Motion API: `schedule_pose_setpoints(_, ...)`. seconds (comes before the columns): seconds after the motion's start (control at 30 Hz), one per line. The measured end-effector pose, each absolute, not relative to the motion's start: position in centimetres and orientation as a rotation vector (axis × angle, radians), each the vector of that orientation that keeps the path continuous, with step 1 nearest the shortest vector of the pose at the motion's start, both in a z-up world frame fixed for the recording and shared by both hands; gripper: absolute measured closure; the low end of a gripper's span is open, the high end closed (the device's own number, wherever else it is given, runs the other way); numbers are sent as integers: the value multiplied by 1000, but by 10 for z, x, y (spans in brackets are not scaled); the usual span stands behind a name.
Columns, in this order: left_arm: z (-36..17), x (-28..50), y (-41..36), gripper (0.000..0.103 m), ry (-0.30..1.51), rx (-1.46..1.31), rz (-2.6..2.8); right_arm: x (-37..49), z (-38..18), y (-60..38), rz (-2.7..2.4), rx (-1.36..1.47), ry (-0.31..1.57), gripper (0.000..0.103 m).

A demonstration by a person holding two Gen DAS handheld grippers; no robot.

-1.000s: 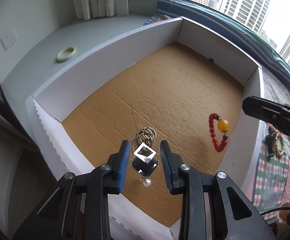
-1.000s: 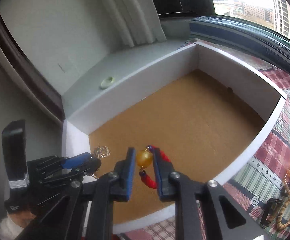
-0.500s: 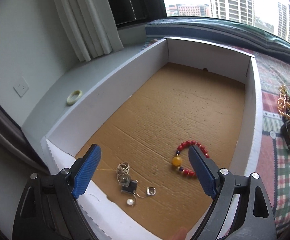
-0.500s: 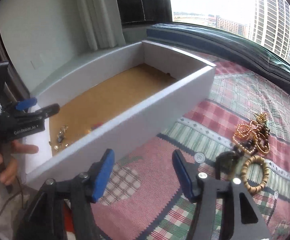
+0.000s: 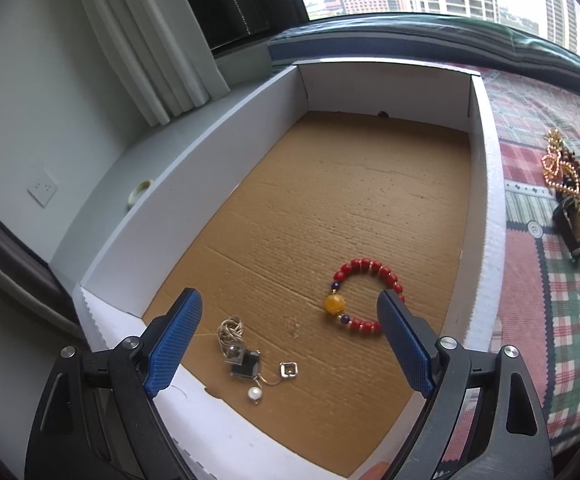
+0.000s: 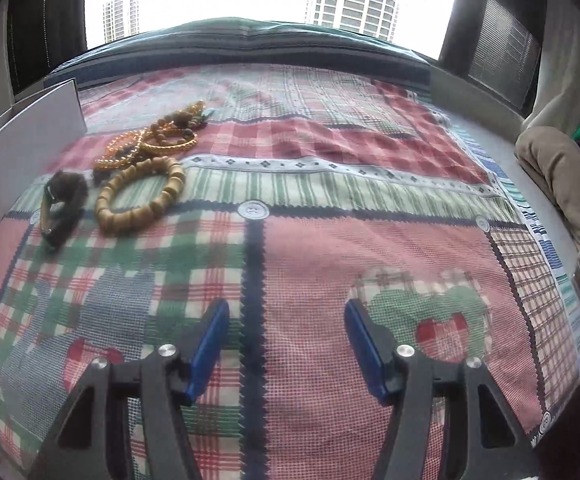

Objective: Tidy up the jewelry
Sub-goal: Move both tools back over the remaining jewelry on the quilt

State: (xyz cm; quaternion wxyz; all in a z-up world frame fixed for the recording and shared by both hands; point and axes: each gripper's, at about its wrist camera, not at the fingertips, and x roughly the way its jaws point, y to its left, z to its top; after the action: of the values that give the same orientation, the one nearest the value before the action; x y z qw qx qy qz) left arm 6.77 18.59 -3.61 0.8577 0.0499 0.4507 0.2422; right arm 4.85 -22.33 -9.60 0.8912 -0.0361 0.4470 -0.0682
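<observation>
The left gripper [image 5: 290, 344] hangs over the near end of a white cardboard box [image 5: 485, 200], its blue-padded jaws spread wide with nothing between them. Below the gap, at about six o'clock on the box's brown floor, a silver necklace [image 5: 246, 356] lies in a loose heap: a bunch of rings, a dark square pendant, a small square link and a white pearl at the near edge. At about one o'clock from that heap, and just inside the gripper's right finger [image 5: 403, 348], a red bead bracelet [image 5: 363, 280] with one large amber bead rests flat on the floor, clear of the box walls. The rest of the box floor runs on toward twelve o'clock. Beyond the box's left wall, at nine o'clock, a pale green bangle [image 5: 140, 192] sits on a grey ledge.

The right gripper [image 6: 286, 344] is over a patchwork checked cloth [image 6: 369, 240], its jaws parted to a middling width and holding nothing. At about ten o'clock from it a wooden bead bracelet [image 6: 140, 196] lies flat on the cloth, touching a dark clasped piece [image 6: 62, 208] on its left. Farther out at eleven o'clock a tangle of gold bead chains [image 6: 154, 140] lies near the box's outer wall.
</observation>
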Motion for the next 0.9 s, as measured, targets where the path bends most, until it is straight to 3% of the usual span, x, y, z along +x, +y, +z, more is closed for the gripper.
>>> schedule_pose_setpoints(0.2, -2, 49, 182, 13, 804, 27, 583, 57, -105, -252, -181, -8, 924, 41)
schedule_pose_setpoints(0.3, 19, 39, 171, 8, 738, -81, 488, 54, -110, -256, -170, 20, 903, 40)
schedule_pose_setpoints(0.43, 27, 42, 135, 5, 772, -183, 225, 56, -112, -256, -167, 27, 897, 38)
schedule_pose_setpoints(0.57, 10, 59, 72, 5, 883, -145, -24, 60, -113, -257, -160, 41, 900, 31)
schedule_pose_setpoints(0.73, -35, 83, -1, 5, 995, -45, -186, 60, -113, -256, -160, 42, 900, 31)
schedule_pose_setpoints(0.9, -89, 109, -22, 5, 1077, 71, -121, 60, -113, -256, -158, 43, 900, 29)
